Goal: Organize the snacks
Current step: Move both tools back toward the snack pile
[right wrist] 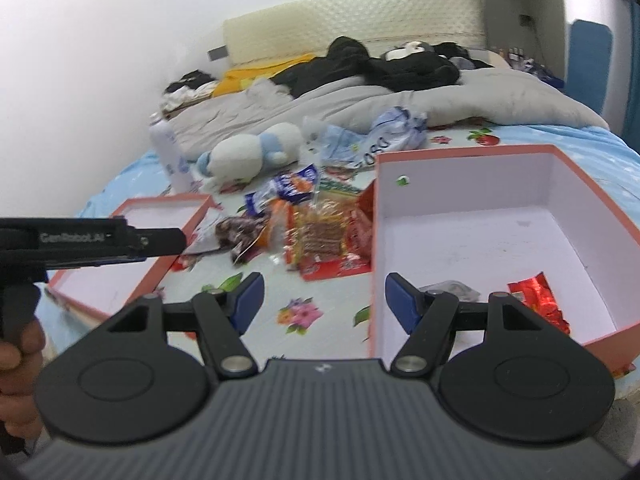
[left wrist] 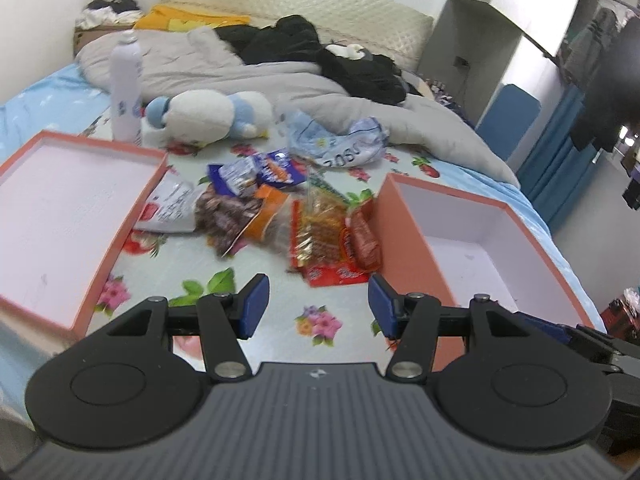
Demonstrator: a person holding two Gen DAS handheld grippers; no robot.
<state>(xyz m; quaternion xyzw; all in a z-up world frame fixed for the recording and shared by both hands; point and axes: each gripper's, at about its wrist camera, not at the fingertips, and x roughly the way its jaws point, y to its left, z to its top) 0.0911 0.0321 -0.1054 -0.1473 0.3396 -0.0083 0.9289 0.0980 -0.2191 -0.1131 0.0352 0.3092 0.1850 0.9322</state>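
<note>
A pile of snack packets [left wrist: 288, 216] [right wrist: 304, 228] lies on the flowered bedsheet between two orange boxes with white insides. The shallow lid-like box [left wrist: 68, 208] [right wrist: 132, 248] is on the left, the deeper box [left wrist: 472, 248] [right wrist: 480, 240] on the right. In the deep box lie a red foil packet [right wrist: 538, 296] and a grey packet [right wrist: 450, 289]. My left gripper [left wrist: 318, 306] hovers open over the sheet, short of the pile, nothing between its blue pads. My right gripper [right wrist: 324, 304] is open too, straddling the deep box's near left wall, empty.
A white spray bottle [left wrist: 126, 88], a white and blue plush toy [left wrist: 208, 114] and a crumpled blue-white plastic bag [left wrist: 340, 144] lie behind the pile. Grey duvet and black clothes cover the bed's far half. A hand [right wrist: 16, 376] holds the left gripper's body [right wrist: 92, 242].
</note>
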